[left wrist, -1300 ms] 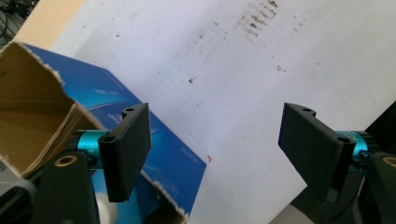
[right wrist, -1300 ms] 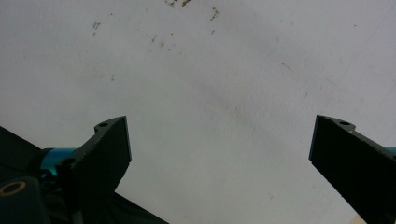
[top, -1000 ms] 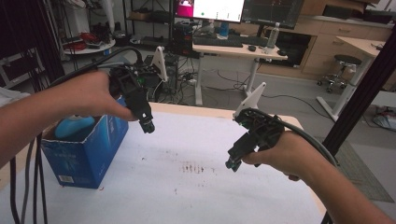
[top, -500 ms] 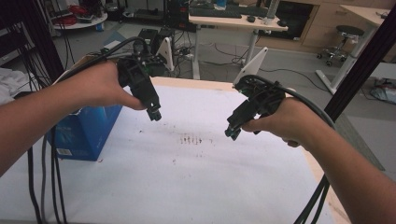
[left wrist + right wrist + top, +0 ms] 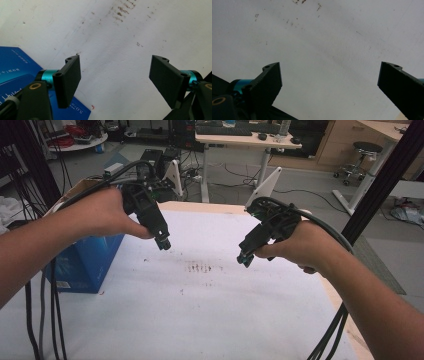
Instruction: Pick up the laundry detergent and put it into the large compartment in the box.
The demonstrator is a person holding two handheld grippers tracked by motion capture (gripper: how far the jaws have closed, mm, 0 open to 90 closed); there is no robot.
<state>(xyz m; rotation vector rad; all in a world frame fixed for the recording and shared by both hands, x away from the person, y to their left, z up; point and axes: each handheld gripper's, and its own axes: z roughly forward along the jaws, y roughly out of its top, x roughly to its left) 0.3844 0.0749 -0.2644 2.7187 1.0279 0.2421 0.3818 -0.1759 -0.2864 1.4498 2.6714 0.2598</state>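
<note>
Both pairs of jaws stand wide apart with nothing between them. At centre left of the high view, the left gripper (image 5: 163, 242) hangs over the white table (image 5: 210, 315); the right gripper (image 5: 243, 260) hangs right of centre, well apart from it. Between them lies a patch of small brown marks (image 5: 202, 268). A blue box (image 5: 85, 262) sits at the frame's left, just beside the left gripper; nothing blocks either gripper.

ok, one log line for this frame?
left gripper: open, empty, above table beside blue box | right gripper: open, empty, above table | nothing held | stain between them
</note>
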